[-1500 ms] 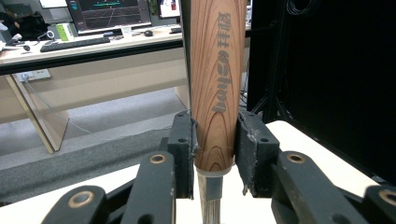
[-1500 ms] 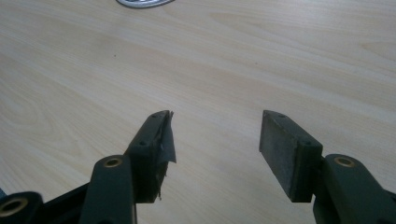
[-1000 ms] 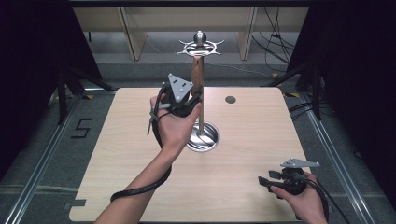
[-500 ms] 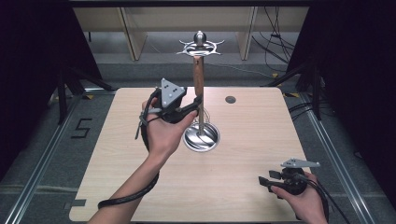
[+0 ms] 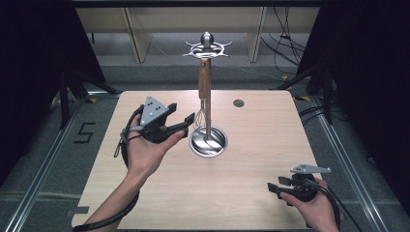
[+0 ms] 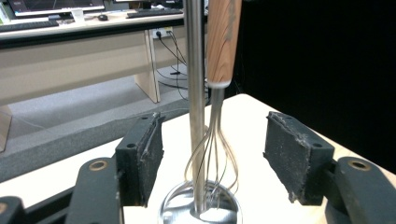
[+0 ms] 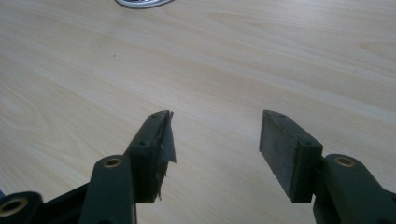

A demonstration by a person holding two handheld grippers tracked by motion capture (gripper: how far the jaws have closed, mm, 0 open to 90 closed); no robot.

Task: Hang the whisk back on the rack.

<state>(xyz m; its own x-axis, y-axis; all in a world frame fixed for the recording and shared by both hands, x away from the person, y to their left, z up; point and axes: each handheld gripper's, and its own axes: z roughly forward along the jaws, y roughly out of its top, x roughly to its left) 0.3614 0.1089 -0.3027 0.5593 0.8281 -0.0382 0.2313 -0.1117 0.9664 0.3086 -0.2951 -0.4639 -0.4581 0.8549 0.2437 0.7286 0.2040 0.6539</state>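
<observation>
The left gripper (image 5: 186,126) is held up in the person's left hand (image 5: 145,152), just left of the utensil stand (image 5: 208,96), its jaws apart and pointing toward the stand's lower half. In the left gripper view the two black pads (image 6: 142,156) stand wide on either side of the stand's steel pole (image 6: 195,93), with nothing pinched between them. A whisk (image 5: 205,92) with a wooden handle (image 6: 223,42) hangs from the stand's top ring, just beside the pole; its wire loops (image 6: 215,154) reach down to the round steel base (image 5: 208,141). The loops lie between the open jaws but apart from both pads. Well to the right of the stand, near the table's (image 5: 251,193) front edge, the right gripper (image 5: 271,187) rests low in the right hand (image 5: 314,208), its jaws likewise spread over bare wood (image 7: 210,70).
</observation>
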